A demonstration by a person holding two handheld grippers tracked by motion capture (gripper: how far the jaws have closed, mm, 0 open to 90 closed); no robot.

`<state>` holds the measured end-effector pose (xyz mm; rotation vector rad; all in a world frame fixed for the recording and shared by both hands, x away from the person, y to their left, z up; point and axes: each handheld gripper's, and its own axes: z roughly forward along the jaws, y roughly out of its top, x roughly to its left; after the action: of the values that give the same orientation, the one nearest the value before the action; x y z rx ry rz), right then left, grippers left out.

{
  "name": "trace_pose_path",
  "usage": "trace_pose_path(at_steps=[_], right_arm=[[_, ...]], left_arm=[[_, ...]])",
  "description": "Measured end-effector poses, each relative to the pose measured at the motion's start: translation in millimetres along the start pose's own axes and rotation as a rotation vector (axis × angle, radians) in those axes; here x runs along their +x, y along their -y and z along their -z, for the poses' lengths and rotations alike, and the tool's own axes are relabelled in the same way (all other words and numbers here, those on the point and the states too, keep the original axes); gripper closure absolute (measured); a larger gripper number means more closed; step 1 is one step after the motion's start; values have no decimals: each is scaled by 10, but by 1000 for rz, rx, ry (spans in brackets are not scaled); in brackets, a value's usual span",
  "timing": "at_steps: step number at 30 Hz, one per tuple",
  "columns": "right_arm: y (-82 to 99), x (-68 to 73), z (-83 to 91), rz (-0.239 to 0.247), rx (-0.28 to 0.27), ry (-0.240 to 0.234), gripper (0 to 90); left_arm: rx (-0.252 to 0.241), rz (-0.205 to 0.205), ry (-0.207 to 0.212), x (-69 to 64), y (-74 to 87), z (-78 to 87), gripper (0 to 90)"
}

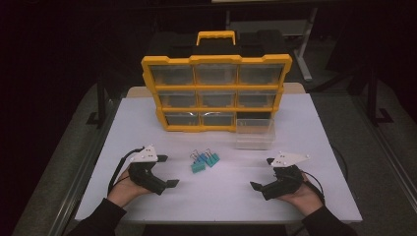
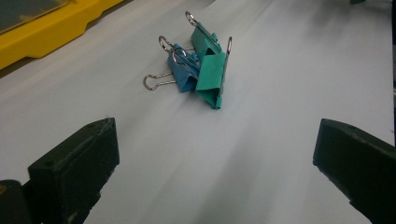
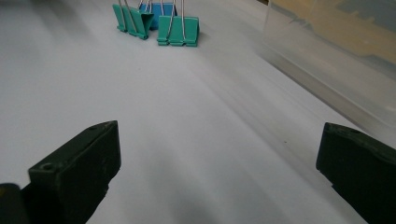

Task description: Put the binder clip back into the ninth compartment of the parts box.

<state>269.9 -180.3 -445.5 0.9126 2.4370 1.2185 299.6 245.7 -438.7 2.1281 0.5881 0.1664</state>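
Binder clips point(image 1: 204, 162) between spread tools, no legible writing

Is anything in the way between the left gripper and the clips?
No. The left gripper is open, and there is bare white table between its jaws and the clips. Nothing visible sits in that gap.

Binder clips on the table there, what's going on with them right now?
Nothing is being held yet. A person has a gripper in each hand, the left gripper and right gripper, both open and resting low on the white table. A small cluster of green and blue binder clips lies between them, untouched. Behind it stands a yellow drawer organizer, with one clear drawer on the table beside it.
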Motion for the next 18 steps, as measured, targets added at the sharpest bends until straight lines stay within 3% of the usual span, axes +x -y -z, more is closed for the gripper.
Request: trace_pose_path(at_steps=[18], right_arm=[[16, 2, -55, 12, 15, -18, 0]], left_arm=[[-26, -2, 34, 7, -97, -86, 0]])
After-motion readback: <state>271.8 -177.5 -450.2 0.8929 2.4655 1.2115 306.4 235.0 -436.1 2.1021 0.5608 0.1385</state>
